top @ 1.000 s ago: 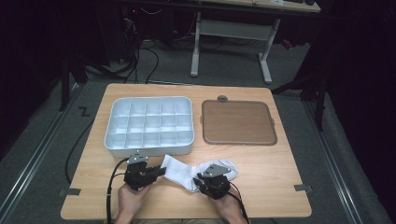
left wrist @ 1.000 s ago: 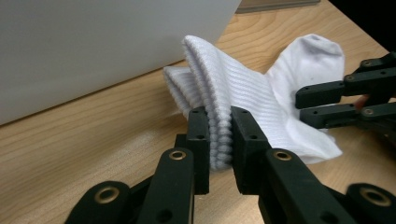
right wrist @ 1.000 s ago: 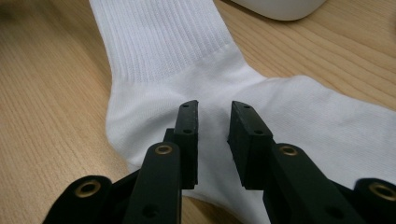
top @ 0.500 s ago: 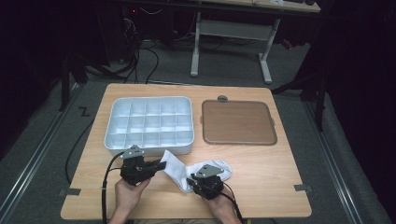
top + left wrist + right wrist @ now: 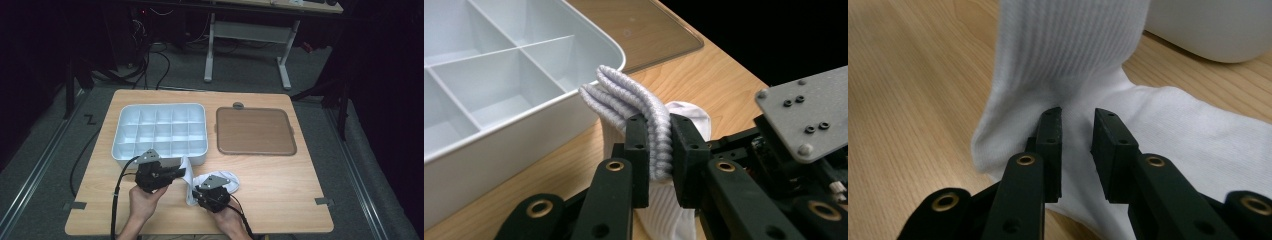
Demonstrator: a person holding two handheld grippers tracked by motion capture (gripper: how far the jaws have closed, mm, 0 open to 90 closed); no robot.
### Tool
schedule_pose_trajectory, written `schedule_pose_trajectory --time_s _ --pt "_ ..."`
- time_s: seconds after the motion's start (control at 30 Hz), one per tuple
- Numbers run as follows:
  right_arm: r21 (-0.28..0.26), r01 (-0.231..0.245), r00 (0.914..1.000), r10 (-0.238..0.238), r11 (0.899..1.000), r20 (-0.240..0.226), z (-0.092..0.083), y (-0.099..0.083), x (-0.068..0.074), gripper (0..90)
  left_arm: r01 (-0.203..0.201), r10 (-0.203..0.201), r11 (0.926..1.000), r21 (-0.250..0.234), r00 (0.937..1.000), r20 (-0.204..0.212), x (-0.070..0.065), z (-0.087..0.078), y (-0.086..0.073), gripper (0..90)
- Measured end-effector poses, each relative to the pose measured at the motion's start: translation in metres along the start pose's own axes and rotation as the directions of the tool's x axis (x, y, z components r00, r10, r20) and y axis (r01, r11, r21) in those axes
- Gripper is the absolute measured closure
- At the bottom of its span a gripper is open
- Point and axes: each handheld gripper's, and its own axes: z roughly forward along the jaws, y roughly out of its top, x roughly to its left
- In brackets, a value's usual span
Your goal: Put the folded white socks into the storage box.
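Tongs [image 5: 1075, 117] pinch a fold of the white sock [image 5: 1168, 135] on the table [image 5: 908, 75]

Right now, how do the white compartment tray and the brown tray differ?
The white compartment tray is split by dividers into many cells with tall walls; the brown tray is one flat, shallow surface with a low rim. The white compartment tray sits on the left with the white sock lifted by its front edge; the brown tray sits on the right with nothing near it. Both are rounded rectangles, with nothing inside, resting on the wooden table.
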Motion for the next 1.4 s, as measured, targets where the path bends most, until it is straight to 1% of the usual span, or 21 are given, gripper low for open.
schedule_pose_trajectory --time_s 0.03,0.13,0.17,0.23,0.27,0.3,0.37,0.5,0.57,0.63,0.7,0.73,0.77,0.87,0.9,1.0,1.07,1.17,1.2,1.33,1.4 --pt "-0.003 -0.002 0.9999 0.002 1.0 -0.013 0.003 0.002 0.002 74.8 -0.004 0.004 0.9999 0.01 1.0 0.002 0.0 0.002 0.0 79.6" --pt "0.008 -0.004 0.9996 0.004 1.0 -0.028 0.003 0.005 0.003 72.4 -0.013 0.013 0.9996 0.024 0.9999 -0.005 0.001 0.004 -0.002 79.6" --pt "0.016 -0.004 0.9998 0.004 1.0 -0.021 0.0 0.005 0.003 71.5 -0.012 0.012 0.9996 0.027 0.9999 -0.008 0.001 0.005 -0.002 79.6" --pt "-0.001 0.011 0.9999 -0.011 1.0 0.003 -0.008 0.006 0.002 70.5 -0.009 0.009 0.9995 0.03 0.9999 -0.01 0.001 0.005 -0.003 79.6" --pt "-0.013 0.014 0.9996 -0.013 1.0 0.025 -0.016 0.006 -0.001 70.3 -0.01 0.011 0.9992 0.038 0.9998 -0.014 0.001 0.005 -0.003 79.6" --pt "-0.022 0.011 0.9993 -0.01 1.0 0.035 -0.021 0.006 -0.003 70.1 -0.011 0.012 0.9991 0.042 0.9998 -0.015 0.002 0.005 -0.003 79.6" --pt "-0.025 0.011 0.9974 -0.009 1.0 0.072 -0.032 0.005 -0.013 69.8 -0.014 0.015 0.9988 0.046 0.9998 -0.015 0.001 0.006 -0.003 79.6" --pt "-0.03 -0.022 0.9893 0.026 0.999 0.143 -0.048 0.0 -0.037 67.6 -0.02 0.021 0.9987 0.047 0.9996 -0.019 0.0 0.007 -0.003 79.6" --pt "-0.023 -0.045 0.985 0.048 0.999 0.166 -0.053 -0.003 -0.048 64.8 -0.027 0.028 0.9983 0.052 0.9994 -0.021 -0.002 0.009 -0.004 79.6" --pt "-0.021 -0.061 0.9769 0.064 0.998 0.204 -0.057 -0.007 -0.056 63.6 -0.04 0.041 0.9974 0.06 0.9989 -0.024 -0.003 0.01 -0.005 79.6" --pt "-0.021 -0.082 0.9712 0.085 0.996 0.223 -0.06 -0.011 -0.064 62.3 -0.042 0.043 0.997 0.066 0.9988 -0.025 -0.004 0.012 -0.006 79.6" --pt "-0.021 -0.082 0.9712 0.085 0.996 0.223 -0.06 -0.011 -0.064 62.3 -0.042 0.043 0.997 0.066 0.9988 -0.025 -0.004 0.012 -0.006 79.6" --pt "-0.015 -0.111 0.9673 0.111 0.994 0.228 -0.061 -0.016 -0.071 61.4 -0.05 0.052 0.9959 0.075 0.9982 -0.029 -0.004 0.013 -0.008 79.6" --pt "0.001 -0.146 0.9663 0.142 0.989 0.215 -0.059 -0.023 -0.078 61.6 -0.048 0.05 0.9955 0.082 0.9983 -0.03 -0.005 0.015 -0.009 79.6" --pt "0.009 -0.162 0.9654 0.157 0.987 0.208 -0.058 -0.025 -0.081 63.1 -0.051 0.054 0.9952 0.083 0.9981 -0.03 -0.006 0.016 -0.009 79.6" --pt "0.018 -0.177 0.9679 0.171 0.984 0.184 -0.057 -0.03 -0.084 71.6 -0.048 0.051 0.9954 0.083 0.9983 -0.03 -0.007 0.018 -0.008 79.5" --pt "0.017 -0.185 0.9691 0.179 0.983 0.17 -0.057 -0.032 -0.084 75.8 -0.049 0.051 0.9953 0.084 0.9982 -0.031 -0.008 0.019 -0.009 79.5" --pt "0.007 -0.186 0.9717 0.183 0.983 0.15 -0.057 -0.032 -0.083 80.0 -0.062 0.065 0.9941 0.089 0.9973 -0.033 -0.009 0.021 -0.01 79.5" --pt "0.004 -0.189 0.9718 0.187 0.982 0.144 -0.058 -0.033 -0.082 80.9 -0.07 0.073 0.9932 0.093 0.9968 -0.032 -0.01 0.023 -0.012 79.5" --pt "0.0 -0.203 0.9711 0.202 0.979 0.128 -0.058 -0.034 -0.079 82.3 -0.072 0.075 0.9921 0.103 0.9968 -0.029 -0.012 0.025 -0.015 79.5" --pt "-0.001 -0.199 0.9724 0.197 0.98 0.125 -0.057 -0.034 -0.077 82.6 -0.078 0.082 0.9906 0.112 0.9962 -0.029 -0.013 0.027 -0.017 79.6"
